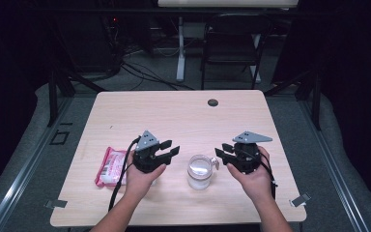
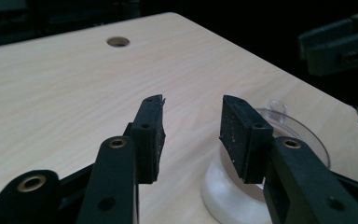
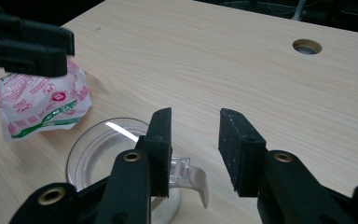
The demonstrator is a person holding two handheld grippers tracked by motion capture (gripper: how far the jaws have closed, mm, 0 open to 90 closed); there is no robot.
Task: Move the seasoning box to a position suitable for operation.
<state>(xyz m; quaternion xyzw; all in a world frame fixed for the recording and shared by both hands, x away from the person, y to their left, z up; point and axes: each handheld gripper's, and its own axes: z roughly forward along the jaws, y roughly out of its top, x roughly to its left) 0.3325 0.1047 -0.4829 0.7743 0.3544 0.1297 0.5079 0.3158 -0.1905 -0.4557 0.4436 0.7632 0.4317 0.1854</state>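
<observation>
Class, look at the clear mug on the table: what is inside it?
The clear mug holds a white layer at its bottom, best seen from the left gripper view. What it is cannot be told; the right gripper view shows mainly glare across its open mouth.

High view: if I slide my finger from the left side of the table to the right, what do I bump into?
Pink packet → left gripper → clear cup → right gripper.
</observation>
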